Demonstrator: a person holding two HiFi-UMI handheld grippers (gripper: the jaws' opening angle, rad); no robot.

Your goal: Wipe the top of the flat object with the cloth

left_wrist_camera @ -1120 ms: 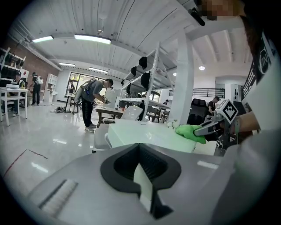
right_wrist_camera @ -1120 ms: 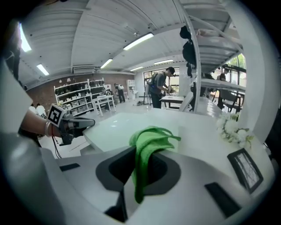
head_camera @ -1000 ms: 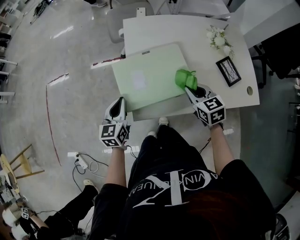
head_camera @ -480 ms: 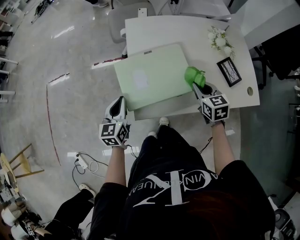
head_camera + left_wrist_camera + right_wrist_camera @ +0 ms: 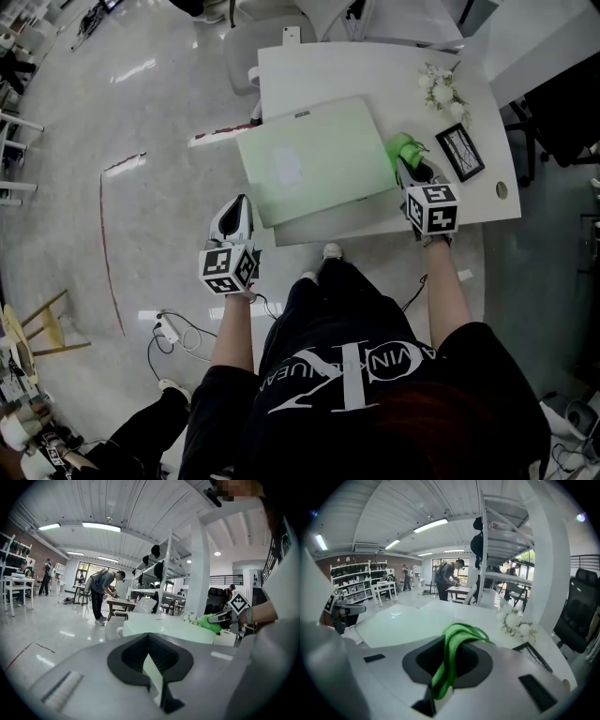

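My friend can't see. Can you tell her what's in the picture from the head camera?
Seen from above, a person's right gripper pinches a green cloth by the right edge of a flat pale green board on a white table. The left gripper is shut and empty, off the table.
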